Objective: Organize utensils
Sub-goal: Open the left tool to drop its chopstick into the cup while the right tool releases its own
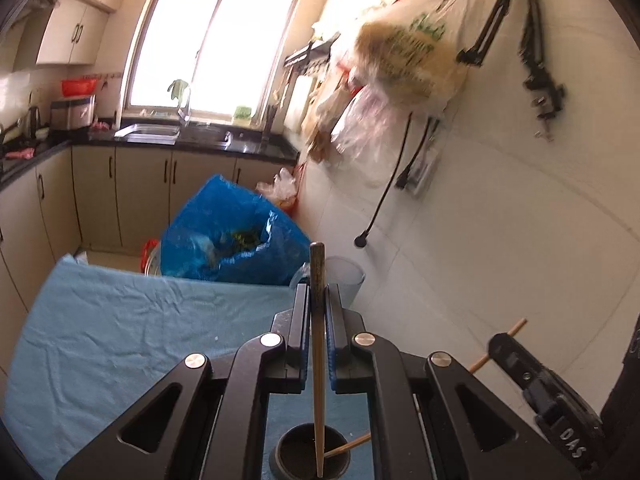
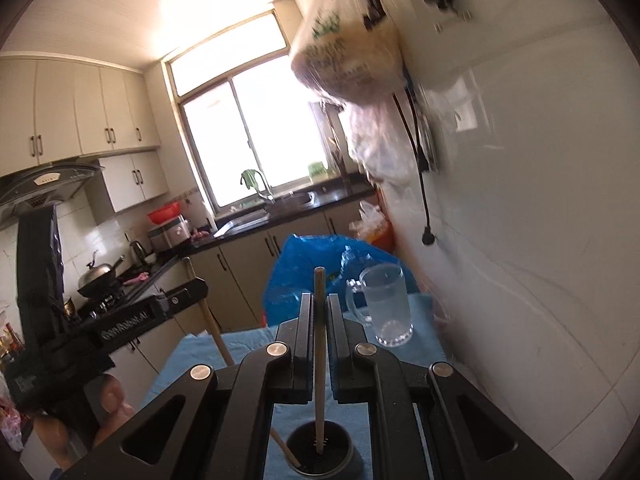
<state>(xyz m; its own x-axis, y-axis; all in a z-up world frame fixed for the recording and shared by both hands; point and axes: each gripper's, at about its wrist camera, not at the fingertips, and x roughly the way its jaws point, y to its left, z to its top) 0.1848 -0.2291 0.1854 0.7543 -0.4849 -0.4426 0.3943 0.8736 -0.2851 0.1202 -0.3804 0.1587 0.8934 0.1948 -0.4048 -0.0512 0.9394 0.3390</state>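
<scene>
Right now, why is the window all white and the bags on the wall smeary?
Left wrist view: daylight washes out the window, and the hanging bags look motion-blurred. Right wrist view: same glare at the window, bags smeared too, walls bent by the fisheye lens.

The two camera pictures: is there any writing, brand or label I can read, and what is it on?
"GenRobot.AI": on the left hand-held gripper, seen from the right wrist.
"DAS": handwritten on the right hand-held gripper, seen from the left wrist.
Green print on the hanging plastic bag: too blurred to read.
</scene>
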